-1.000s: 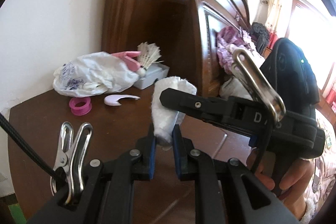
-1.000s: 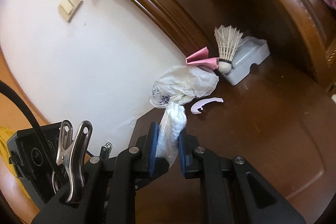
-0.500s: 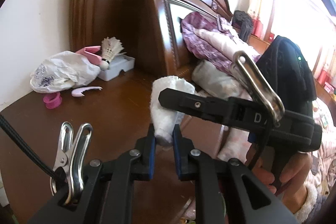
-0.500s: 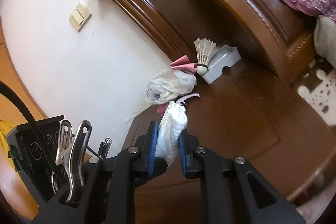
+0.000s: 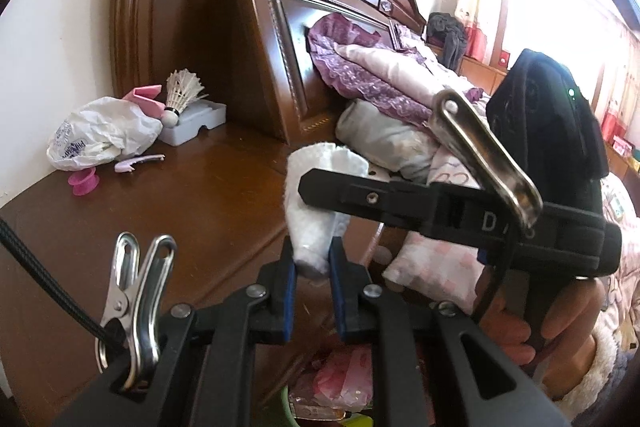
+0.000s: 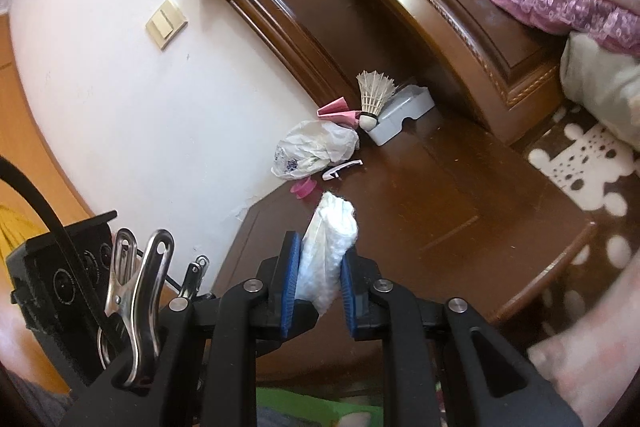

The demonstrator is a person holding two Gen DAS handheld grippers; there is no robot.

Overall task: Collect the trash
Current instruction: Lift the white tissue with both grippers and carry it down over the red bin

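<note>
Both wrist cams looking forward-down along fingers, close over nightstand (image 5: 168,211); sharing shuttlecock (image 6: 374,95), headboard (image 5: 264,39).

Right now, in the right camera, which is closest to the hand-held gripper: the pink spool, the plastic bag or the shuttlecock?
From the right hand-held gripper:
1. Pink spool, just beyond the held tissue.
2. Plastic bag, by the wall.
3. Shuttlecock, farthest, by the headboard.

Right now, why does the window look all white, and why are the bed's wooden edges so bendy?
Left wrist view: daylight overexposes the window to glaring white. Both views: the fisheye lens bows the headboard and blackens the corners. Right wrist view: the pink blob at lower right is blurred, too close to focus.
</note>
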